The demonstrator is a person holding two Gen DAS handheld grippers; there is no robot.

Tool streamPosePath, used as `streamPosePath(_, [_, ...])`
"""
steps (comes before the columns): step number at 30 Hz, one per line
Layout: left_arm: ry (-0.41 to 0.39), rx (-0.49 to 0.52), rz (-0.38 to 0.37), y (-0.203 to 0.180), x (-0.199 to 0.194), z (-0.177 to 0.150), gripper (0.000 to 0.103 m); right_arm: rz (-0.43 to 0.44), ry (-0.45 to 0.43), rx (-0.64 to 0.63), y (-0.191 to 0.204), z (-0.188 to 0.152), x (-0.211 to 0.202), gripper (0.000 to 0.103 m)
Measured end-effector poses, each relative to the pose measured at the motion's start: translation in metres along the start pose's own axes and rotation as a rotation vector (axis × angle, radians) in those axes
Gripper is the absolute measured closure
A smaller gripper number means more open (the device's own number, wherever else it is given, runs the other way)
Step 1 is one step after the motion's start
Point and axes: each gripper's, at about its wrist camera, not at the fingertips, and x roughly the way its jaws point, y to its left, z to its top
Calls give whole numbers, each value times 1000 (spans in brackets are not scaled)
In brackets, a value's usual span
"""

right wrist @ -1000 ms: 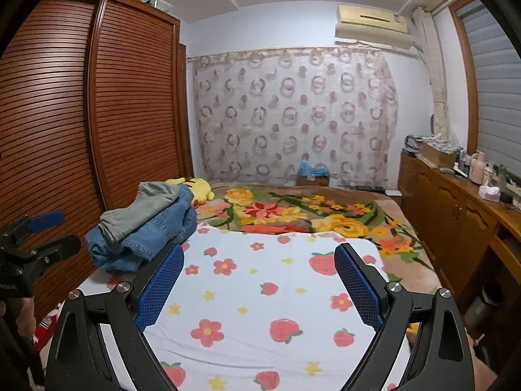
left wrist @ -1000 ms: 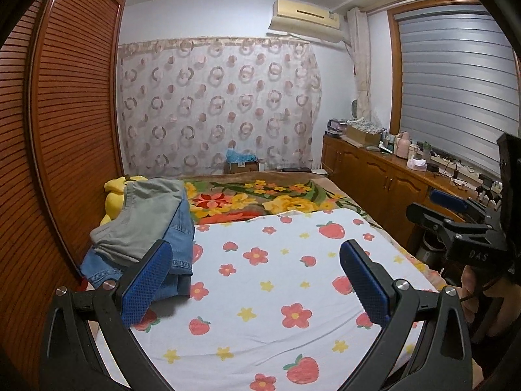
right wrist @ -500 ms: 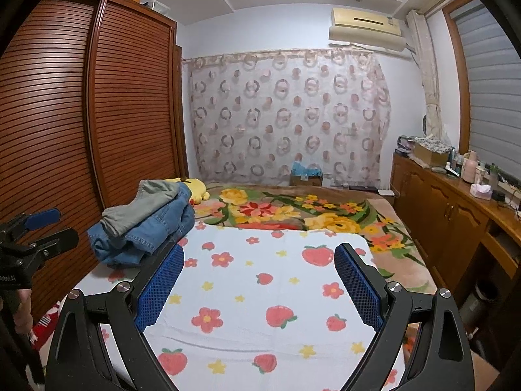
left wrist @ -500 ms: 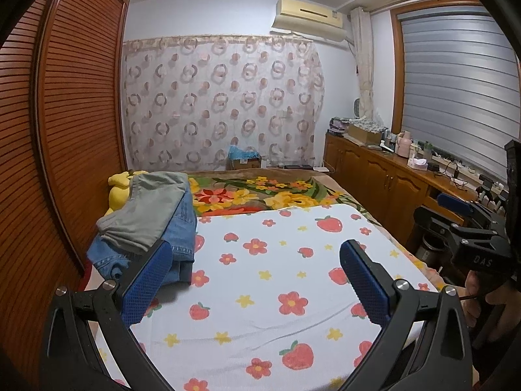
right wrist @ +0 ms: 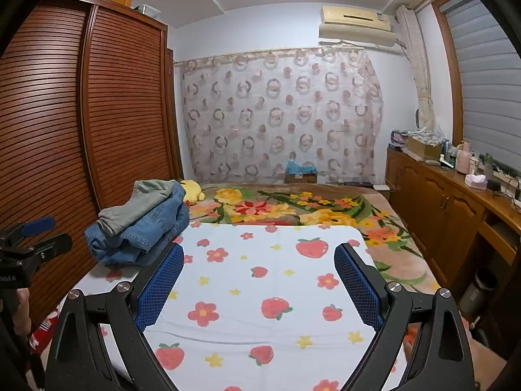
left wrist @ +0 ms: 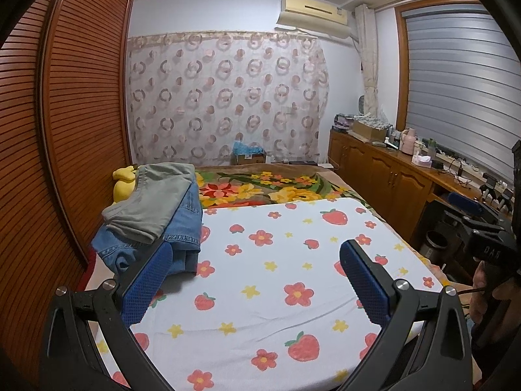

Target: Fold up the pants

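Both views have risen and tilted up since the earlier frames, showing more ceiling and less near bed edge; the clothing is unchanged. Left gripper (left wrist: 254,260) stands wide open, empty, over the strawberry sheet (left wrist: 280,280). Right gripper (right wrist: 259,264) likewise wide open, empty. Grey pants (left wrist: 153,202) lie atop blue jeans (left wrist: 182,228) at the sheet's far-left corner, beside the wardrobe (left wrist: 75,114). Legible marking: "DAS" on the right gripper body as seen from the left wrist.
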Motion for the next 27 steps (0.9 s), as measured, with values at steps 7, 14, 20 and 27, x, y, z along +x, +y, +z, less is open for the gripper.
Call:
streamPosePath(7, [-1, 0, 0, 0, 0, 0, 0, -1, -1, -3, 1, -3, -1, 9])
streamPosePath(14, [0, -1, 0, 0, 0, 0, 0, 1, 2, -5, 3, -6, -1, 9])
streamPosePath(20, [-1, -1, 0, 0, 0, 0, 0, 2, 2, -8, 3, -6, -1, 9])
streamPosePath(27, [-1, 0, 0, 0, 0, -1, 0, 4, 1, -9, 4, -7, -1, 9])
